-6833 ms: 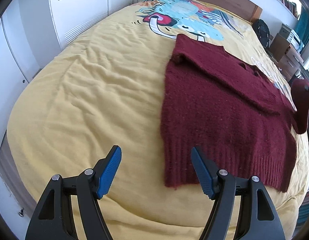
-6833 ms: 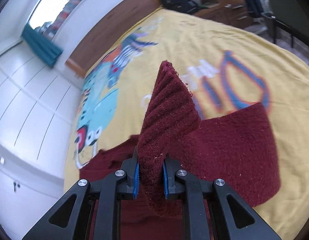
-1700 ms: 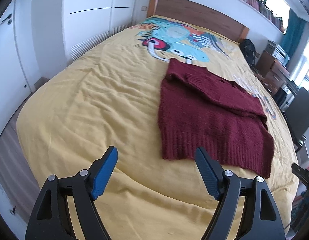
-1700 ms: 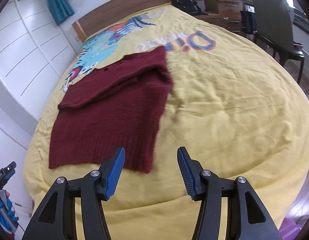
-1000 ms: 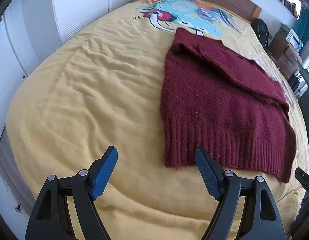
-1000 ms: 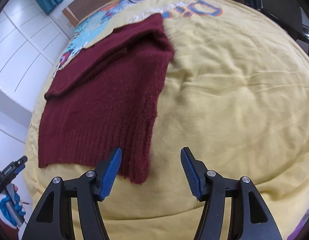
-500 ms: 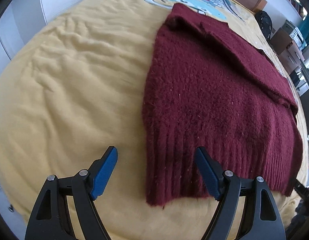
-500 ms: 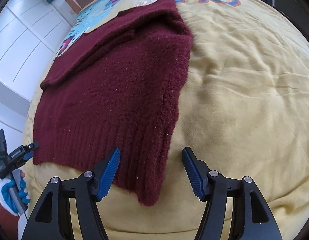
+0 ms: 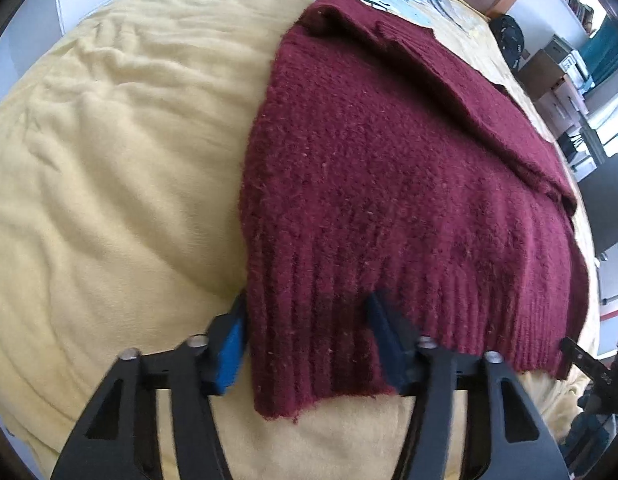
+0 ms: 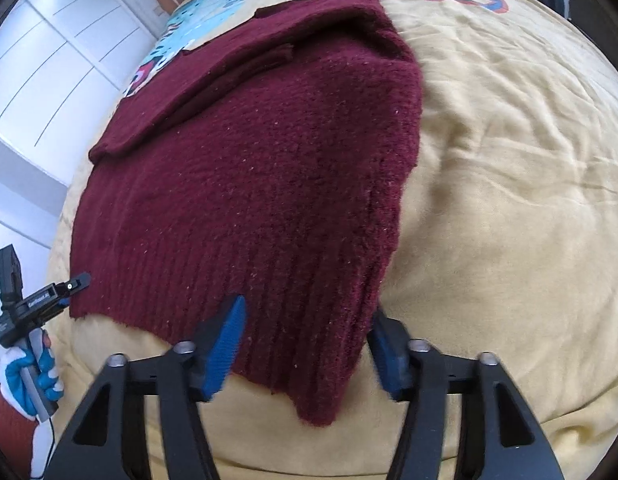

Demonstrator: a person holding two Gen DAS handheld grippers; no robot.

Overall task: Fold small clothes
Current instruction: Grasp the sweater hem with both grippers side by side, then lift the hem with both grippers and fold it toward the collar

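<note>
Maroon sweater [image 9: 389, 184] hem between tongs [image 9: 309, 340].

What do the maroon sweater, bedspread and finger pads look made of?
Sweater: fuzzy knit, probably wool or acrylic; ribbed hem, lint flecks.
Bedspread: soft matte woven fabric, likely cotton; fine creases, printed graphic.
Pads: blue, ridged, likely rubber or plastic on black plastic fingers.

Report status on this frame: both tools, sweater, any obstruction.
Left tool open, straddling sweater hem corner. Right tool open, straddling opposite corner. Sweater flat on yellow bedspread, sleeves folded in. Nothing blocking.
</note>
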